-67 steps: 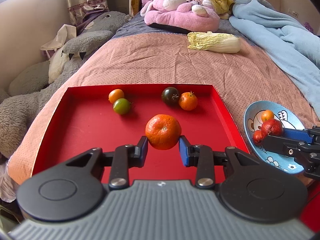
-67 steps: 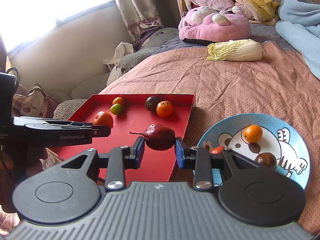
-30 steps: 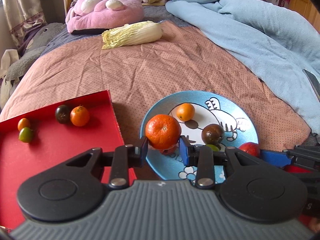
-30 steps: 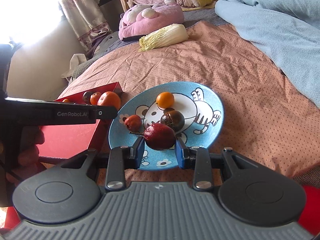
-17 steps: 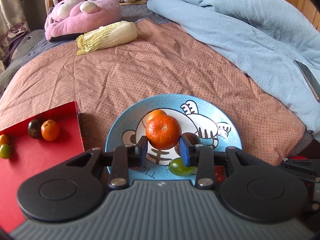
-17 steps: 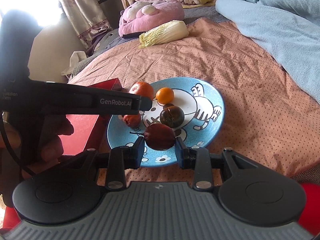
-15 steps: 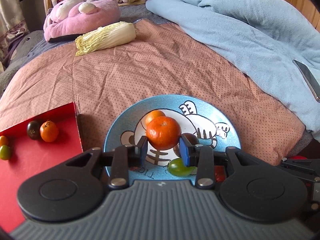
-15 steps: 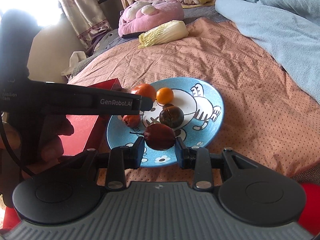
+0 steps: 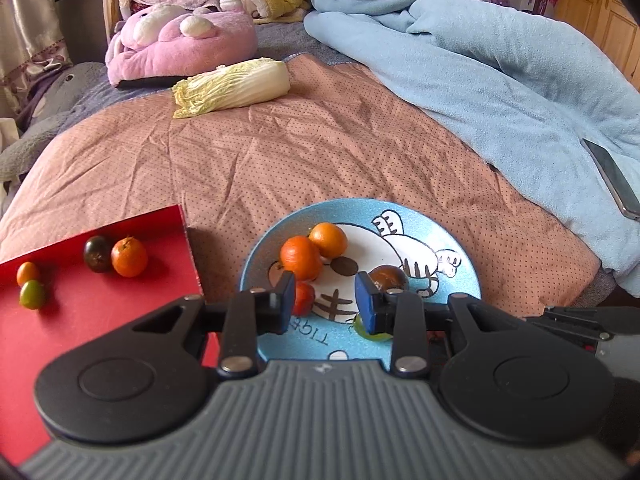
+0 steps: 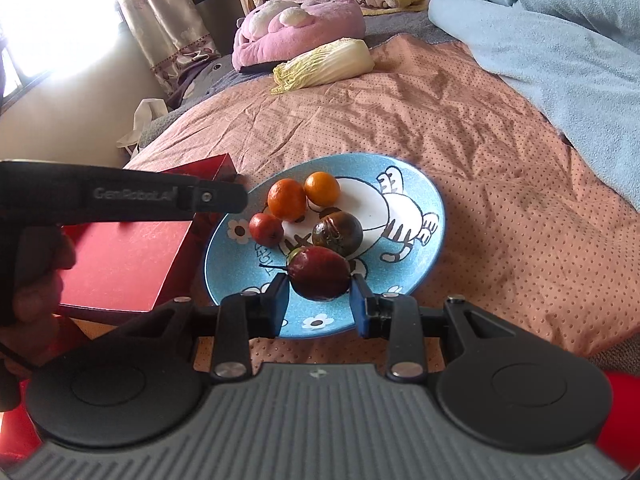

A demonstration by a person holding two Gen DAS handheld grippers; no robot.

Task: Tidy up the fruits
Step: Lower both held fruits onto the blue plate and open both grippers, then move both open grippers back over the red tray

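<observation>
A blue cartoon plate [image 9: 360, 206] lies on the bedspread beside a red tray [image 9: 100, 320]. The tangerine [image 9: 301, 258] rests on the plate next to a smaller orange [image 9: 328, 240], a dark brown fruit [image 9: 386, 276] and a small red fruit [image 10: 266, 229]. My left gripper [image 9: 326, 300] hangs just short of the tangerine; its jaws are closing with nothing between them. My right gripper [image 10: 319, 296] is shut on a dark red pear [image 10: 318, 267] over the plate's [image 10: 424, 200] near edge. Several small fruits, among them an orange one [image 9: 129, 257], remain on the tray.
A napa cabbage [image 9: 232, 88] and a pink plush toy [image 9: 180, 44] lie farther up the bed. A light blue blanket [image 9: 500, 72] covers the right side, with a phone [image 9: 610, 176] on it. A grey plush toy [image 9: 36, 136] lies at the left.
My left gripper let go of the tangerine, which now lies on the plate, and drew back a little. My right gripper kept still with the pear in it.
</observation>
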